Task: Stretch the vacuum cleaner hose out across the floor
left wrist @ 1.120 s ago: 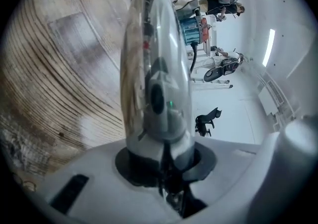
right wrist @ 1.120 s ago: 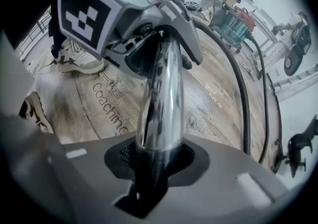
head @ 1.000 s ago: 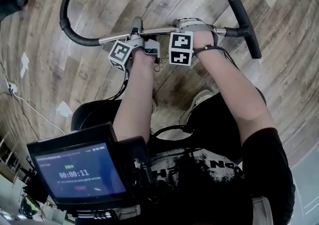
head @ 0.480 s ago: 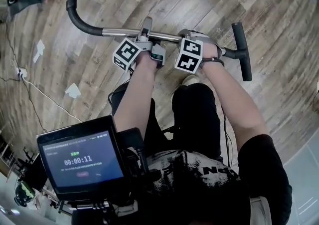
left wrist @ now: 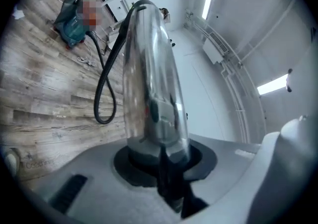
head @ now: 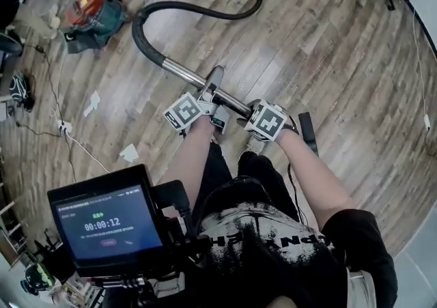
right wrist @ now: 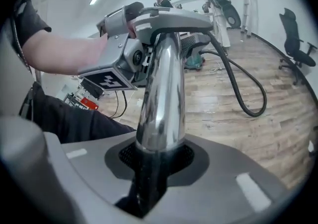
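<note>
Wooden floor (head: 328, 61) is seen across the head view, with the vacuum cleaner (head: 92, 13) standing on it. The hose (head: 205, 9) is led away from the vacuum cleaner in a wide loop and bent back toward it, so it is judged as not yet stretched. The metal tube (head: 188, 74) is joined to the hose end. It is clamped by the left gripper (head: 213, 91) nearer the vacuum cleaner and by the right gripper (head: 251, 110) farther from it. Two grips are probably used so that the long tube can be steered without twisting.

From the left gripper view, the jaws are seen pressed on the tube, which is pointed toward the vacuum cleaner.

From the right gripper view, the jaws are likewise seen pinching the tube, with the hose loop lying between the tube and the vacuum cleaner.
</note>
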`<state>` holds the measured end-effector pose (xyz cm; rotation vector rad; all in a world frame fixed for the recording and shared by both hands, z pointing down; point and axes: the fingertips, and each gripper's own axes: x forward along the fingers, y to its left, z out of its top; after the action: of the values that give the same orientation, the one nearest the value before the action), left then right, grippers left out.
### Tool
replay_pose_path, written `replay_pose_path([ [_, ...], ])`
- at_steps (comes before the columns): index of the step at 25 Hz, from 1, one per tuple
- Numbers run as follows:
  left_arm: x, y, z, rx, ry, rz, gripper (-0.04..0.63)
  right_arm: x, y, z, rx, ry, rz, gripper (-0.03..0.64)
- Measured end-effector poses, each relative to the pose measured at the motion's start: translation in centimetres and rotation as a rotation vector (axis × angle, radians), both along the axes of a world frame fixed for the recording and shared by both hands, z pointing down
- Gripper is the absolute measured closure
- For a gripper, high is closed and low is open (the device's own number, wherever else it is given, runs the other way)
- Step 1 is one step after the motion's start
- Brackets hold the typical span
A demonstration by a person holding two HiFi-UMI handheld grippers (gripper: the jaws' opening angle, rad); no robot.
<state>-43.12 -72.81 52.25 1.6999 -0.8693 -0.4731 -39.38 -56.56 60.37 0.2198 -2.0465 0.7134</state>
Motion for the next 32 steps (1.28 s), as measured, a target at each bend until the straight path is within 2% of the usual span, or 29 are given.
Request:
replay_pose_path([
  [2,2.1,-0.2,-3.8,0.035,0.028,0.051,0.513,1.5,-0.2,-3.4,0.009,0.003,0.029,0.512],
  [5,5.1,0.4,-7.6,0.011,0.031,0.106,0.531,3.6,0.3,-6.6,0.060,0.056,0.039,0.510],
  [8,7.6,1.9,-10.1,-0.022,-0.020,0.146,0.532,5.7,0.5,-8.9,0.277,0.225,-0.015,0.447],
  [10,8.7,2.5,-11.7,-0.014,-0.047,0.170,0.532,6.3,0.0,-10.2,0.392,0.305,0.011,0.431],
  [11,9.1,2.5,-12.4,-0.004,-0.055,0.179,0.532,6.5,-0.4,-10.7,0.418,0.317,0.050,0.439],
  [14,10.3,2.2,-13.4,0.031,-0.049,0.200,0.531,7.5,-1.0,-11.2,0.415,0.288,0.166,0.493],
  [17,11.5,1.5,-14.5,0.078,-0.002,0.227,0.518,8.6,-1.8,-12.0,0.384,0.243,0.212,0.512],
  [22,9.6,-1.6,-16.1,0.158,0.053,0.133,0.517,10.7,-1.9,-13.0,0.355,0.253,0.177,0.532],
  [26,10.4,-1.8,-18.0,0.149,0.183,0.116,0.547,12.4,-1.7,-13.3,0.347,0.254,0.145,0.532],
  [29,11.3,-1.9,-18.5,0.142,0.153,0.095,0.549,13.7,-2.0,-14.1,0.371,0.251,0.129,0.529],
  [32,13.2,-0.2,-18.3,0.156,0.121,0.077,0.549,15.7,-1.0,-13.4,0.442,0.282,0.112,0.515],
])
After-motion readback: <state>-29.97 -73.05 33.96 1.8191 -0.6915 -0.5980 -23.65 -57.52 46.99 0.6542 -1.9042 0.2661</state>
